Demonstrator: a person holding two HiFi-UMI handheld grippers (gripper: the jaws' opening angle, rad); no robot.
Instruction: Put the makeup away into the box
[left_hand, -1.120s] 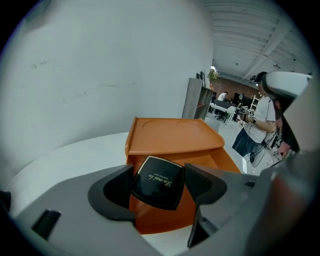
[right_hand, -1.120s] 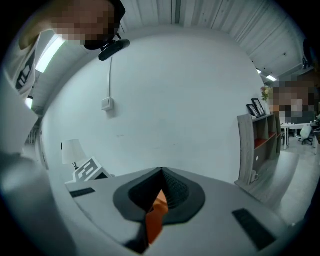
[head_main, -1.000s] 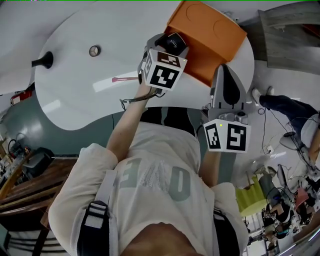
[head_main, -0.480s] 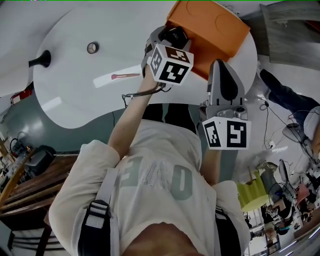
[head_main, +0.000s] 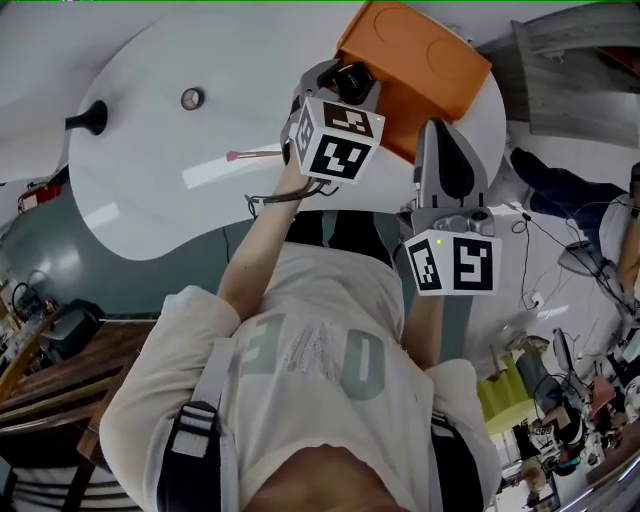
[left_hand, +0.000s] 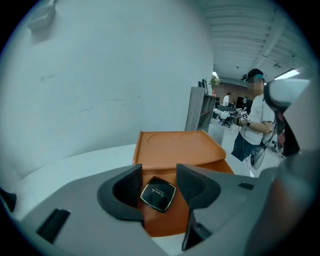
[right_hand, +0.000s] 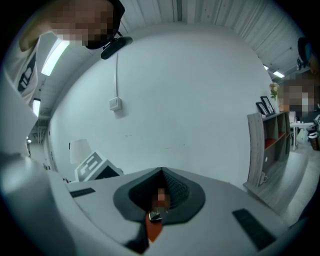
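Though just narrowing, the left hand-held gripper (left_hand: 159, 175) keeps its jaws apart, clear of the black compact (left_hand: 158, 194) lying in the orange box (left_hand: 172, 147).
Right hand-held gripper (head_main: 447, 150) closed; brush (head_main: 250, 155), jar (head_main: 191, 98) unmoved on the surface (head_main: 150, 200).

white table (head_main: 150, 195); grey shelf (left_hand: 196, 110) by wall; bystander (left_hand: 257, 120) beyond

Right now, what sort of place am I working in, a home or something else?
Probably a shared lab or open office: a person stands in the hall past the grey shelf unit, and cluttered desks fill the floor near the white table.
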